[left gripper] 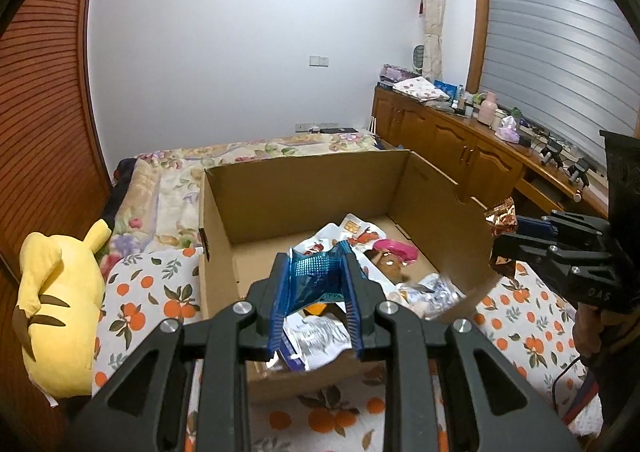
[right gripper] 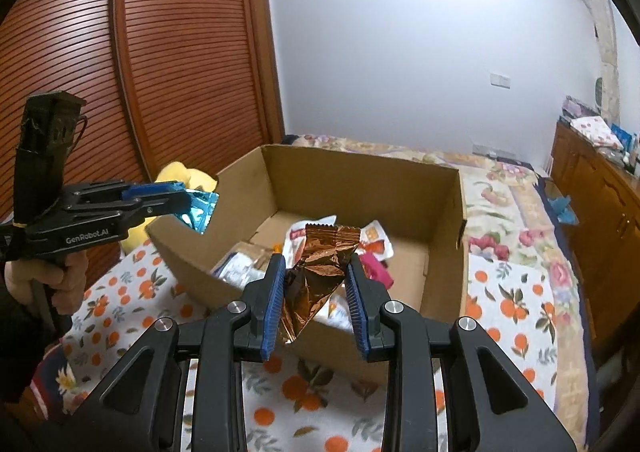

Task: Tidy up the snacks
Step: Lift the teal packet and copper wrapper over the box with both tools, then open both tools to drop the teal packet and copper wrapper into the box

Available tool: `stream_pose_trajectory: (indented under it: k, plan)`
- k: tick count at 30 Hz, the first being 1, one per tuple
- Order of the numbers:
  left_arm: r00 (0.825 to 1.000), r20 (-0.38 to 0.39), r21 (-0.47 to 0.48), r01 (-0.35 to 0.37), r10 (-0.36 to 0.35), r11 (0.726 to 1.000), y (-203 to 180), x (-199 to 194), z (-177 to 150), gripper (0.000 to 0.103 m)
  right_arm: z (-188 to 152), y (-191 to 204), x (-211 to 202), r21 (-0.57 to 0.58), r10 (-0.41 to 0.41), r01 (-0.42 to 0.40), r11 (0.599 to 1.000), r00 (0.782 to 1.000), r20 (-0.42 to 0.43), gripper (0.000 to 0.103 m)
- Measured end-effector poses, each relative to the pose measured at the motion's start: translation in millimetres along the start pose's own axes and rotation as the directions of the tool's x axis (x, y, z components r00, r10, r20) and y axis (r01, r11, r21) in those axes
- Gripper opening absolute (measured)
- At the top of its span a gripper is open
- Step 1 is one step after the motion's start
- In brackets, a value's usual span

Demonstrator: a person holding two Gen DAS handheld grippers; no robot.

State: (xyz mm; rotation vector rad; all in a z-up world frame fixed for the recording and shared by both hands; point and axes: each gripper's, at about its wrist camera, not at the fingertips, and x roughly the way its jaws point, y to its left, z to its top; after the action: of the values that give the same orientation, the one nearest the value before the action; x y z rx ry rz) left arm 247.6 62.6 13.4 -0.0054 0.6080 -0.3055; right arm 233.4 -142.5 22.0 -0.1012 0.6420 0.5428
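The left gripper [left gripper: 316,280] is clamped on a shiny blue wrapper [left gripper: 316,278], whose crumpled foil bridges the gap between the two blue pads; in the right wrist view the same gripper [right gripper: 188,200] comes in from the left edge, with the blue wrapper [right gripper: 200,209] sticking out past its tips above the near left corner of the cardboard box [right gripper: 360,187]. The right gripper [right gripper: 316,284] grips a copper-coloured foil packet [right gripper: 320,268] between its pads — the packet's crimped top edge stands above the fingertips and its pointed lower end hangs down between them. From the left wrist view this gripper [left gripper: 506,232] reaches in from the right edge, with the copper packet [left gripper: 502,216] held just above the box's right wall.

The cardboard box [left gripper: 304,179] stands open on a bedspread printed with oranges [left gripper: 148,292]. Inside it, on the bottom, lies a heap of snack packets [left gripper: 360,240] — white ones, a pink one [left gripper: 396,250] near the middle and a silver one [left gripper: 430,288] toward the near right corner; their labels are too blurred to read. Both held wrappers hang over the box's near edge, well clear of the heap below.

A yellow plush toy [left gripper: 60,312] lies on the bed beside the box's left wall. A person's hand [right gripper: 66,280] grasps the left gripper's handle.
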Motion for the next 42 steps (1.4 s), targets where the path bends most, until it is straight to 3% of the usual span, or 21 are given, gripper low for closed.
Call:
stream_pose_trajectory:
  k: [9, 24, 28, 34, 42]
  plan:
    - [0.999, -0.041, -0.003, -0.011, 0.011, 1.0, 11, 35, 3, 0.024, 12, -10, 41, 0.036, 0.028, -0.027, 0.999, 0.999, -0.019, 0.029]
    - [0.998, -0.054, 0.009, -0.031, 0.031, 0.999, 17, 48, 5, 0.028, 14, -3, 75, 0.007, 0.059, -0.058, 0.998, 0.995, -0.074, 0.029]
    - [0.998, -0.049, 0.011, -0.031, 0.031, 0.999, 16, 47, 6, 0.04, 15, -2, 77, 0.004, 0.063, -0.063, 0.998, 0.995, -0.082, 0.032]
    - [0.998, -0.046, -0.006, -0.034, 0.033, 0.999, 18, 46, 6, 0.049, 14, 0, 80, 0.012, 0.072, -0.071, 0.997, 0.994, -0.086, 0.034]
    - [0.998, -0.045, -0.024, -0.037, 0.036, 0.999, 18, 42, 5, 0.051, 13, 1, 77, 0.013, 0.062, -0.061, 0.998, 0.994, -0.086, 0.042]
